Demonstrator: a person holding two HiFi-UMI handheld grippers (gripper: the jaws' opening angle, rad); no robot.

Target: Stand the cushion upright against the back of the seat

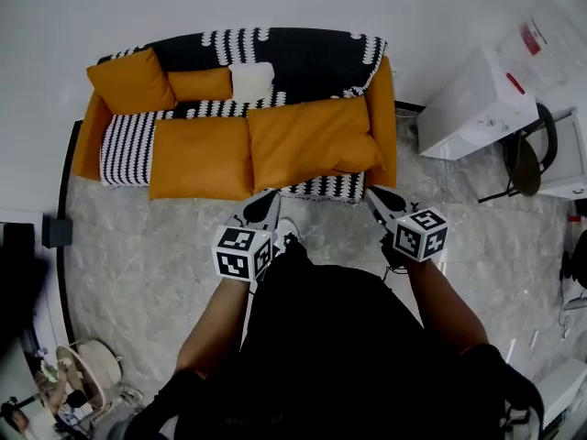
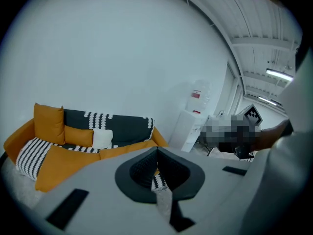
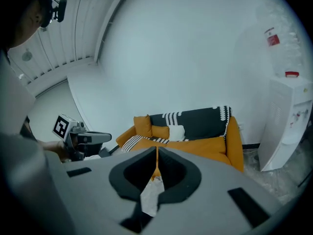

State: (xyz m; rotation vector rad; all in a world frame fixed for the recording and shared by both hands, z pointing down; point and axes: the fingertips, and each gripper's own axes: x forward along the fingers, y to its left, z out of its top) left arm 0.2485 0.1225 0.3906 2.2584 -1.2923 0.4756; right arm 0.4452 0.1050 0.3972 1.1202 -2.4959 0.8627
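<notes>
1. Orange sofa [image 1: 383,117], black-and-white throw [image 1: 303,58] draped over its back.
2. Two big orange cushions [image 1: 307,140] lying flat on the seat, with the right one sitting skewed.
3. Small white pillow [image 1: 251,81] against the backrest.
4. Left gripper [image 1: 261,209] and right gripper [image 1: 383,202] are both pinched closed and empty, hanging just short of the sofa's front edge.

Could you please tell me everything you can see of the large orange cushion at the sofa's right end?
The large orange cushion is a plump, rectangular pad in soft-looking, slightly creased fabric. It lies flat and slightly askew on the sofa seat, over a black-and-white striped throw, abutting a second orange cushion on one side and the armrest on the other.
</notes>
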